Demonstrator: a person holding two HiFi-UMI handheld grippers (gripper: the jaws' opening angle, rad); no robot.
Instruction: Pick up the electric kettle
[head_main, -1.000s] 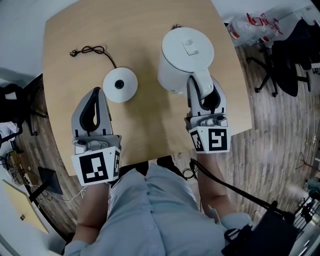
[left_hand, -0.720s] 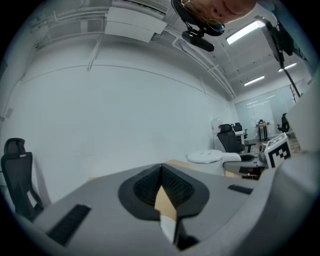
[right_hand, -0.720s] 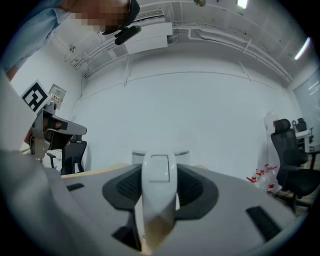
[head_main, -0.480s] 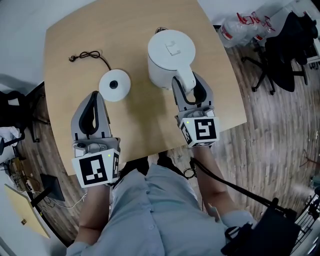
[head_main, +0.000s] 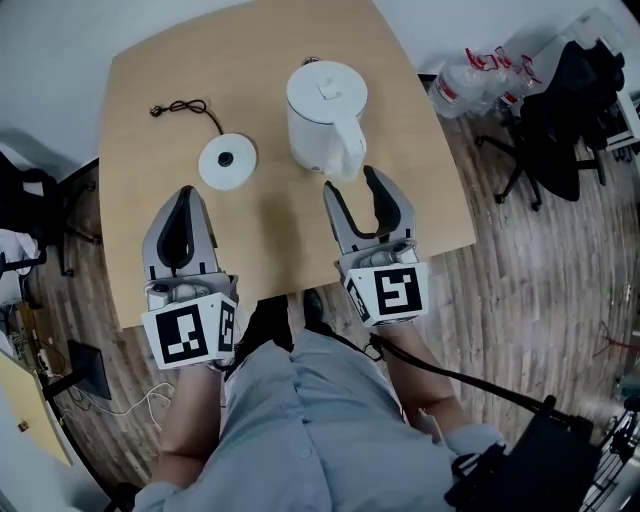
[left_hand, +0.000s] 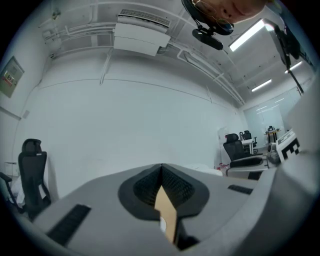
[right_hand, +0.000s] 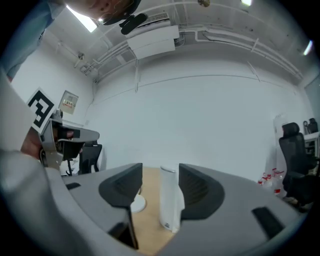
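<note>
A white electric kettle (head_main: 320, 112) stands upright on the wooden table (head_main: 250, 60), its handle turned toward me. My right gripper (head_main: 352, 184) is just short of that handle, its jaws opening wide with nothing between them. In the right gripper view the kettle (right_hand: 169, 204) stands ahead, beyond the gripper (right_hand: 160, 176). The round white kettle base (head_main: 227, 161) lies left of the kettle, and its black cord (head_main: 186, 106) trails to the far left. My left gripper (head_main: 185, 196) hovers near the base, shut and empty; its tips (left_hand: 161, 170) are pressed together.
The table's near edge (head_main: 300, 290) runs under both grippers. On the wooden floor to the right stand a black office chair (head_main: 565, 110) and a plastic bag of bottles (head_main: 478, 68). In the right gripper view the base (right_hand: 136, 202) lies left of the kettle.
The right gripper let go of the kettle's handle, opened and drew back toward me. The left gripper also drew back a little and stayed shut. The kettle stands on the table.
</note>
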